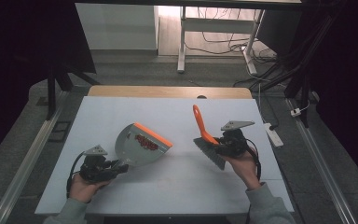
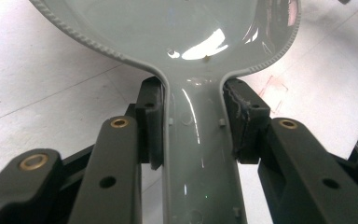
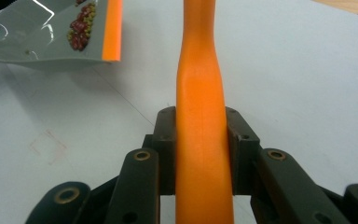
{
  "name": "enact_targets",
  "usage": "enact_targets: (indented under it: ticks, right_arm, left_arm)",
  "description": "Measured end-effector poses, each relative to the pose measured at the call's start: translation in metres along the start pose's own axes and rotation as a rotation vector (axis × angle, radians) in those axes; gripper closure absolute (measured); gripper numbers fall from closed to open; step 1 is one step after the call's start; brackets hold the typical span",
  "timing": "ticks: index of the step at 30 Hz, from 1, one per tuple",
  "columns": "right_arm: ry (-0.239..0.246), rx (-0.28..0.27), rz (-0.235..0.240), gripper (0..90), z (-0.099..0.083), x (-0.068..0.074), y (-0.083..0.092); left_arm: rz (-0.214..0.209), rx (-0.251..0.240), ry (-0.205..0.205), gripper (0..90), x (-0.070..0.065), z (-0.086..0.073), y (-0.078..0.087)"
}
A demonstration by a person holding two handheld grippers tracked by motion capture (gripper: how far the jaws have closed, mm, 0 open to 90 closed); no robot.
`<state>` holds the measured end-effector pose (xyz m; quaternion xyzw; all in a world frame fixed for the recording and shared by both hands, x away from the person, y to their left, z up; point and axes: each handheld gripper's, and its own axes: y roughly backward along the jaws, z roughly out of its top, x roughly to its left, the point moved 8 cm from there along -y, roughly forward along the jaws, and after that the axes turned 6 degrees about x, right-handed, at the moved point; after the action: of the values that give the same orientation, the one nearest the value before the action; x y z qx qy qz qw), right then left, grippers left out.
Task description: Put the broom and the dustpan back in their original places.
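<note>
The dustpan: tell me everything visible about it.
The dustpan is glossy grey plastic with an orange strip along its front lip and a ribbed rim around the scoop. Its narrow handle is clamped between the fingers of the left gripper, which is shut on it. The pan lies on the white table, lip pointing away towards the brush side. A small heap of red and greenish bits sits inside, just behind the orange lip. Nothing else touches it.
</note>
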<state>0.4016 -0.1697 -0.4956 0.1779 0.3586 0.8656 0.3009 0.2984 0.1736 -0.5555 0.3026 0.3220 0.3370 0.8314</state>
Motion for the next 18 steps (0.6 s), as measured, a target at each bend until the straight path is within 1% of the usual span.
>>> enact_targets:
  ticks: [7, 11, 14, 18]
  right_arm:
    - [-0.034, 0.002, -0.007, 70.7, -0.013, -0.009, 0.012]
    - [-0.055, -0.003, 0.003, 70.6, -0.02, -0.012, 0.019]
    - [-0.066, -0.001, 0.005, 70.7, -0.026, -0.014, 0.023]
    - [-0.088, -0.001, 0.014, 70.7, -0.031, -0.017, 0.027]
  left_arm:
    - [0.035, -0.017, 0.04, 61.2, 0.005, -0.003, 0.004]
    - [0.054, -0.026, 0.075, 61.2, 0.007, -0.006, 0.005]
    - [0.078, -0.029, 0.1, 61.2, 0.009, -0.009, 0.006]
    - [0.1, -0.042, 0.139, 61.2, 0.012, -0.013, 0.007]
